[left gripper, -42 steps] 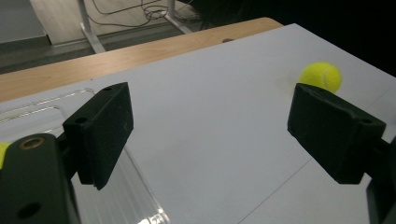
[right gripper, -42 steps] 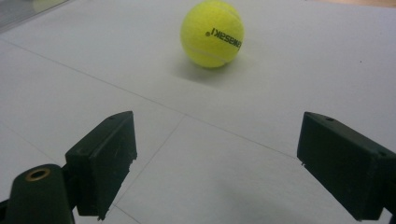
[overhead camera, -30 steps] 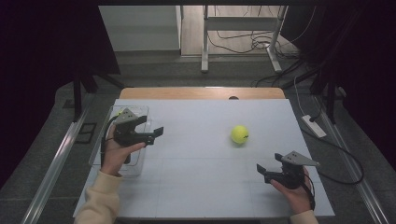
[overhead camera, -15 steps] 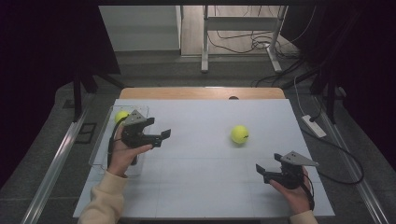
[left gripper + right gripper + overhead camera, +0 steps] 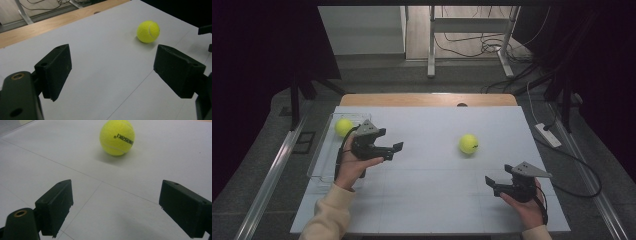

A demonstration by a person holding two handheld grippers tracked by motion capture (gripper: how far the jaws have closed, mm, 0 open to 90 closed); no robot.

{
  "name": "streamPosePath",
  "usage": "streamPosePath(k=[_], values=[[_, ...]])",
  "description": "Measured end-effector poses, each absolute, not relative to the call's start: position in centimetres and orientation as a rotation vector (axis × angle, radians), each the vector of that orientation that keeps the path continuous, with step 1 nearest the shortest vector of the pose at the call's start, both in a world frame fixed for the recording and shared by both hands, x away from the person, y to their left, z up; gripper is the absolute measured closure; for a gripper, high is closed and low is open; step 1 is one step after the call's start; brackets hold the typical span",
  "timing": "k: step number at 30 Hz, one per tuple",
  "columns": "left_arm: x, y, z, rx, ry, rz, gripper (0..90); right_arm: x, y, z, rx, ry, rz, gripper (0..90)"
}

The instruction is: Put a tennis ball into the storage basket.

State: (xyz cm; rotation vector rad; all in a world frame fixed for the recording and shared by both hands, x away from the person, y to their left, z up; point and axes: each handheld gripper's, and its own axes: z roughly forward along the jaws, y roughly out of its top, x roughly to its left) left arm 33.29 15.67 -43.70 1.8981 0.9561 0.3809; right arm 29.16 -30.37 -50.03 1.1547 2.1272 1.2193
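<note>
**Op:** Since a second ago my left claw point(image 5: 393, 149) has slid out from over the clear tray point(image 5: 319, 161) toward the table's middle; the right claw point(image 5: 492, 184) hasn't budged. One ball point(image 5: 344, 127) sits in the tray's far corner, now uncovered.

**Spotter:** Left jaws?

**Op:** Released, nothing between them. They've eased in a touch, but the gap is wide. In the left gripper view the loose ball point(image 5: 148, 31) sits ahead and toward the right jaw, well apart, on the white table point(image 5: 100, 62).

**Spotter:** And the right side?

**Op:** Right claw released too, empty, low near the front edge. In the right gripper view the same ball point(image 5: 117, 137) lies ahead, slightly toward the left jaw.

**Spotter:** So who's nearer?

**Op:** From above, that ball point(image 5: 468, 144) lies between the two claws, and I judge the right one nearer. It's round, so there's no long axis to square up to. The left claw already points across at it, though, so I'd guess that one carries on.
</note>
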Motion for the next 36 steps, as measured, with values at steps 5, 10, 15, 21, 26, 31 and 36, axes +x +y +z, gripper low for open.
streamPosePath(k=[5, 10, 15, 21, 26, 31, 36], values=[[33.7, 14.4, -43.7, 1.919, 0.935, 0.367, 16.1, 29.1, -30.4, -50.0, 1.151, 2.13, 1.223, 12.4], [34.2, 13.6, -43.6, 1.927, 0.932, 0.362, 16.3, 29.1, -30.3, -50.0, 1.147, 2.131, 1.227, 12.4], [35.0, 12.5, -43.4, 1.952, 0.922, 0.358, 16.5, 29.2, -30.2, -50.1, 1.153, 2.137, 1.231, 12.4], [36.0, 11.4, -43.2, 1.963, 0.916, 0.348, 16.4, 29.2, -30.1, -50.0, 1.149, 2.136, 1.237, 12.4], [36.6, 10.7, -43.0, 1.964, 0.905, 0.332, 16.5, 29.2, -30.1, -50.0, 1.15, 2.135, 1.234, 12.3], [36.9, 10.1, -42.7, 1.972, 0.885, 0.325, 16.4, 28.9, -30.1, -50.1, 1.148, 2.133, 1.229, 12.3], [37.2, 9.5, -42.6, 1.984, 0.874, 0.324, 16.3, 28.8, -30.0, -50.0, 1.154, 2.131, 1.245, 12.2]])
